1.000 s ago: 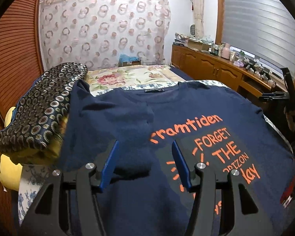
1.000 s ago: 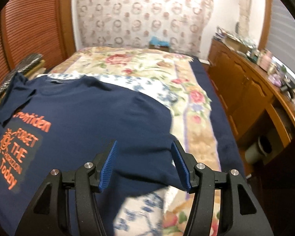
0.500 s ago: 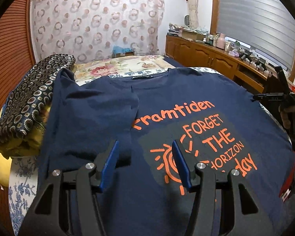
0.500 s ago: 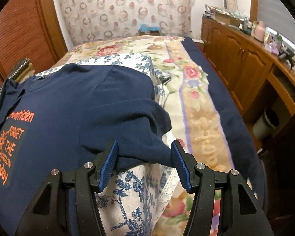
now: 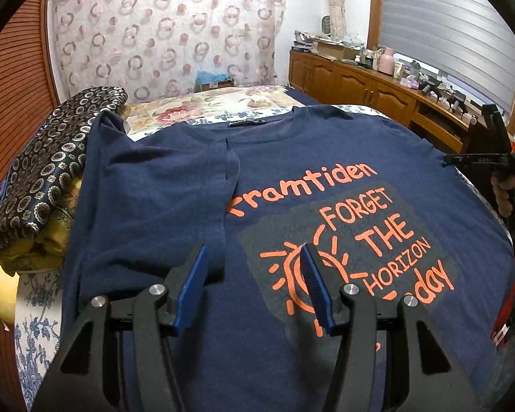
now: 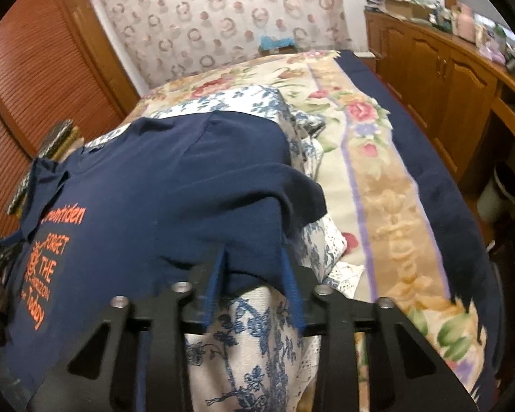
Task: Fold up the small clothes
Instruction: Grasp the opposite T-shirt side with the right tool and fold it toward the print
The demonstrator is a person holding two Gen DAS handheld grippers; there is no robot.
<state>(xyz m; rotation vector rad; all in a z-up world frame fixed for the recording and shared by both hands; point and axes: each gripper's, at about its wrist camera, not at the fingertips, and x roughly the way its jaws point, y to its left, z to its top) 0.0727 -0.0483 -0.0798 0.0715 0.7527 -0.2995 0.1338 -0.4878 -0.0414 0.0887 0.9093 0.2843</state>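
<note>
The right gripper (image 6: 254, 271) has just been closing, and its blue fingers (image 6: 215, 274) now pinch the hem of the sleeve (image 6: 285, 202) of a navy shirt (image 6: 147, 185), the cloth bunched between the pads at the edge of a blue-flowered cloth (image 6: 254, 353) that the shirt lies on. The sleeve hangs off that cloth's side toward the floral bedspread (image 6: 374, 178) of the bed. In the left wrist view the same gripper (image 5: 477, 159) shows small at the shirt's right edge, with a hand (image 5: 504, 195) behind it. The left gripper (image 5: 254, 288) hangs just over the shirt (image 5: 175, 226) with its fingers (image 5: 192, 285) spread and nothing between them; whether the tips touch the cloth I cannot tell. They frame the orange sun of the print (image 5: 346, 237), which reads "FORGET THE HORIZON". The shirt lies face up, collar away from the camera, its other sleeve (image 5: 175, 185) already folded in over the chest to the edge of the lettering. At the shirt's left side sits a pile of dark patterned fabric (image 5: 48, 171) over something yellow. Beyond the bed stand a ring-patterned curtain (image 5: 168, 31) and a wooden cabinet (image 5: 357, 86) crowded with small things.
</note>
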